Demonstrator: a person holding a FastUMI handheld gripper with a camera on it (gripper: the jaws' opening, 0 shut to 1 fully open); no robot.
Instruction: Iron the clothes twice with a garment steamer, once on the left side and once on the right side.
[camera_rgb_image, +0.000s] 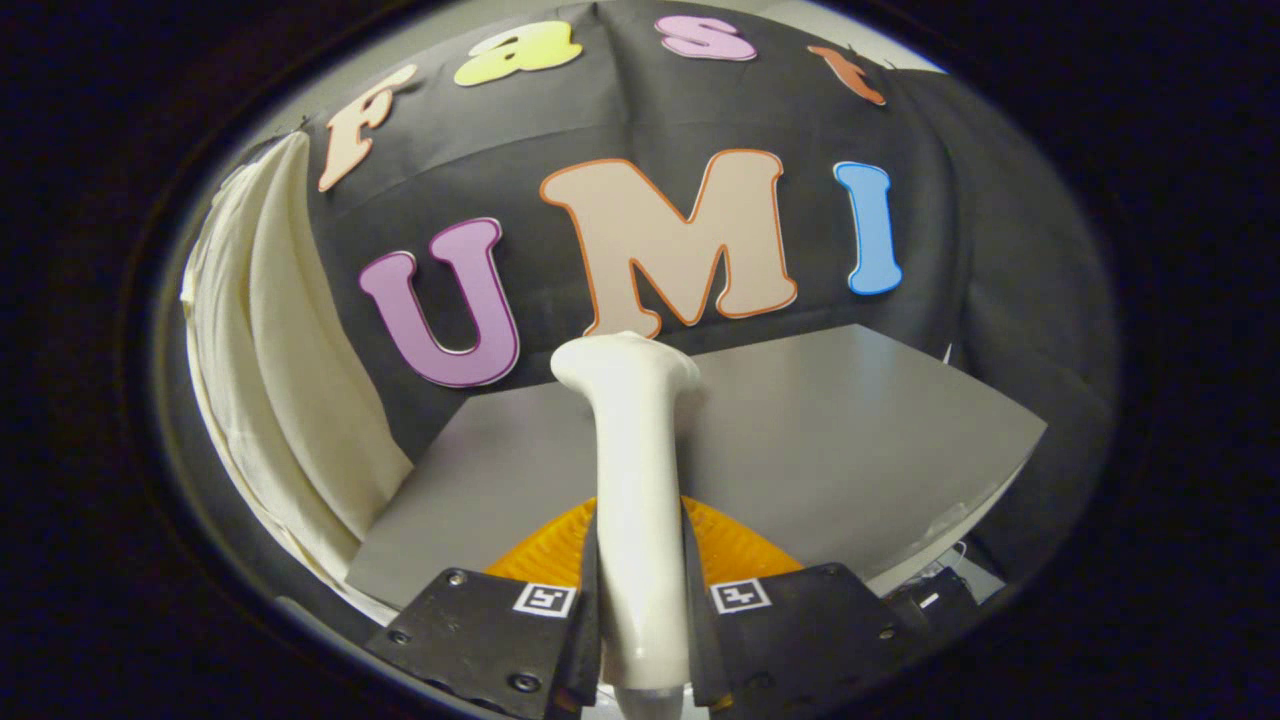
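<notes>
We see a grey desk (800, 440) running ahead to the booth wall, and off to the left a cream garment (290, 400) hanging in long folds. The gripper (640, 620) points forward over the desk, its jaws pinching the white handle of the garment steamer (635, 480), which stands upright between them. An orange ribbed disc (740, 550) lies just behind the handle.

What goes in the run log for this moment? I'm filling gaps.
gripper: shut on steamer | steamer: upright above orange plate | garment: hanging beside, untouched | table: grey
</notes>
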